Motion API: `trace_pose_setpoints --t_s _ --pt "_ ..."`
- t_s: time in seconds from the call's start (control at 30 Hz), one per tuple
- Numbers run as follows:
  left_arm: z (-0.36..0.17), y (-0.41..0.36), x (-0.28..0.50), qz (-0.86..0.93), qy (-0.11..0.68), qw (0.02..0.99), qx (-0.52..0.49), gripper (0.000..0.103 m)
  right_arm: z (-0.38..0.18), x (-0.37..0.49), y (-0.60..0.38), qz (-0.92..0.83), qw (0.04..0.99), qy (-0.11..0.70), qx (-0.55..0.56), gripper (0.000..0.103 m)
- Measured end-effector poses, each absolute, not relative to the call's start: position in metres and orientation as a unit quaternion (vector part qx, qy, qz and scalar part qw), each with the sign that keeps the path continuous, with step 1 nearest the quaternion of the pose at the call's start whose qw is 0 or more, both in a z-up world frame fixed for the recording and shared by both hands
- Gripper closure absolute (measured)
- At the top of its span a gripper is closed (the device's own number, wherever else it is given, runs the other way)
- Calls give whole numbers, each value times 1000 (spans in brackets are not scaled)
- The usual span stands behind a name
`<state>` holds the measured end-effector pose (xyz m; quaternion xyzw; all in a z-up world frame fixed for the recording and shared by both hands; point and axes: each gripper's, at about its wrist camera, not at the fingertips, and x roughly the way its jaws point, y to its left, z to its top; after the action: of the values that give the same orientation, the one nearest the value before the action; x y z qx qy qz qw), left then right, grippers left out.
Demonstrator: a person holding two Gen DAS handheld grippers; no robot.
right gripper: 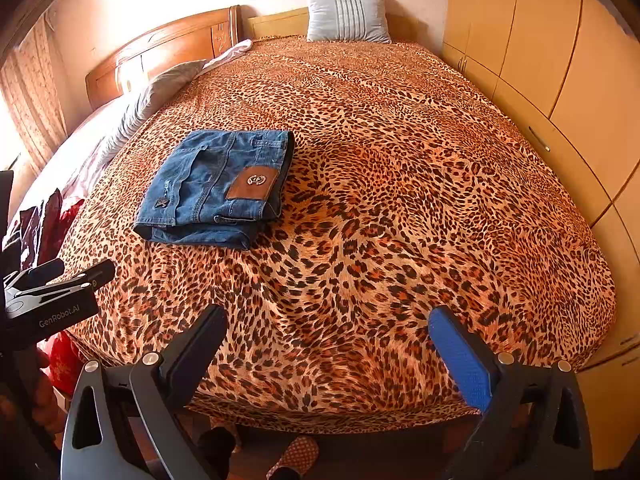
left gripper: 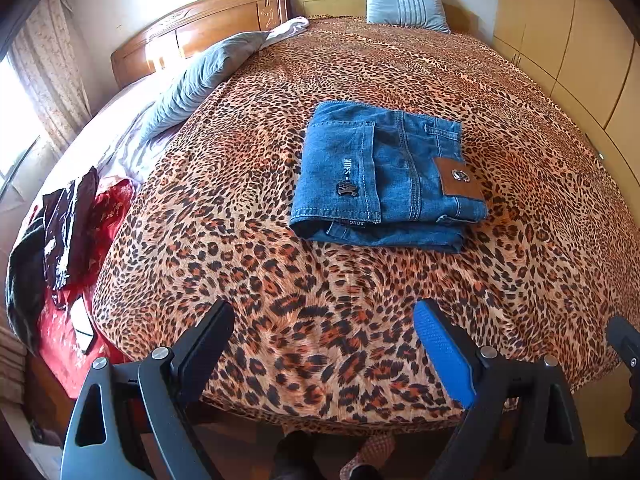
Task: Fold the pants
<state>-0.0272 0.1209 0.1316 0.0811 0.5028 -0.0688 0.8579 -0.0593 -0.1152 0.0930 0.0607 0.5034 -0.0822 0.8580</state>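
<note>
A pair of blue jeans (left gripper: 384, 176) lies folded into a compact rectangle on the leopard-print bed cover (left gripper: 320, 300), brown leather patch facing up. It also shows in the right wrist view (right gripper: 216, 188), left of centre. My left gripper (left gripper: 324, 316) is open and empty, held above the near edge of the bed, well short of the jeans. My right gripper (right gripper: 328, 320) is open and empty too, over the near edge and to the right of the jeans. The left gripper's body (right gripper: 52, 300) shows at the left edge of the right wrist view.
A light blue pillow (left gripper: 404, 2) leans at the far end. A grey pillow (left gripper: 200, 80) and dark and red clothes (left gripper: 72, 240) lie at the left. Wooden wardrobes (right gripper: 560, 80) line the right side. Slippered feet (right gripper: 296, 456) stand on the floor below.
</note>
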Motion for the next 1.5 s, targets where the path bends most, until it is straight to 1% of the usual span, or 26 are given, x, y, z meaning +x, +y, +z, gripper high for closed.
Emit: trace_pose_setpoints --t_s 1.5 --pt "139 120 -34 -80 499 859 80 11 95 -63 -121 -79 855 509 56 2"
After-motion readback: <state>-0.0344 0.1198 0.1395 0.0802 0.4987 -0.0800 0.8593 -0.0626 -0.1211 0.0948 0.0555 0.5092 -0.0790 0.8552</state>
